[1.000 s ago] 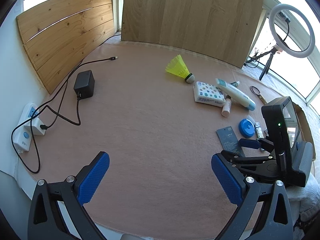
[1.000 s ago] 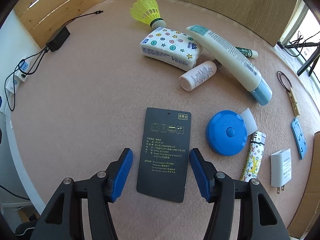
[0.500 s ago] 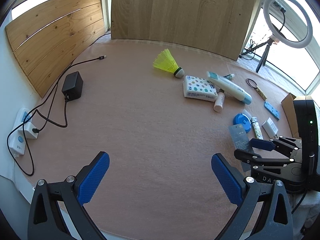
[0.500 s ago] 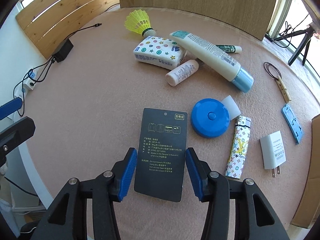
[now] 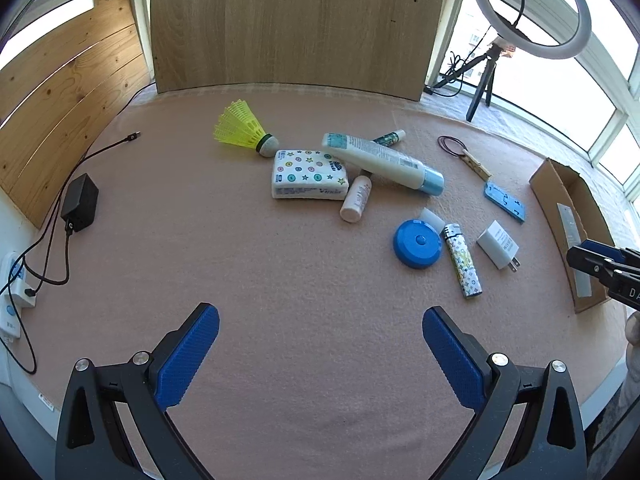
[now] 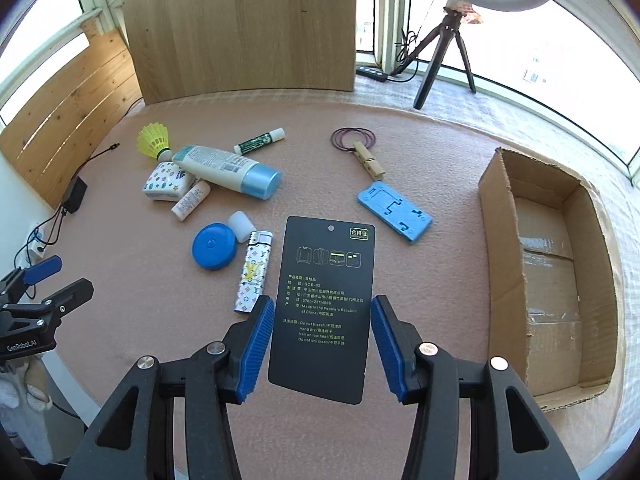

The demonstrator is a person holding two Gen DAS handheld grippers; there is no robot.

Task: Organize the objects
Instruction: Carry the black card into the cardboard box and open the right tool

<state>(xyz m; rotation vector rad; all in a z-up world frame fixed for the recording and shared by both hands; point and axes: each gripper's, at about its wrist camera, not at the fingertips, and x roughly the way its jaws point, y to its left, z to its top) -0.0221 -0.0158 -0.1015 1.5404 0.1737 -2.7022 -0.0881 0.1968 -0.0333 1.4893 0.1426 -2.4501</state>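
My right gripper (image 6: 322, 312) is shut on a black hang tag (image 6: 326, 276), its blue pads pressing the tag's two long edges, and holds it above the pink mat. An open cardboard box (image 6: 500, 216) lies to its right. My left gripper (image 5: 320, 316) hangs open over bare mat with nothing between its fingers. Loose on the mat are a yellow shuttlecock (image 5: 240, 128), a tissue pack (image 5: 308, 176), a white tube (image 5: 380, 156), a small bottle (image 5: 356, 200), a blue round case (image 5: 416, 242), a patterned lighter (image 5: 462, 260), a white plug (image 5: 498, 244) and a blue holder (image 5: 504, 200).
A black adapter (image 5: 80, 202) with its cable and a wall socket lie at the mat's left edge. Wooden boards stand behind and to the left. A ring light on a tripod (image 5: 484, 80) stands at the back right. A clothespin with hair bands (image 6: 366, 156) lies near the box.
The right gripper closed on the black tag, lifted it off the mat and swung right, bringing the cardboard box into view. The left gripper drifted to the right, still open.
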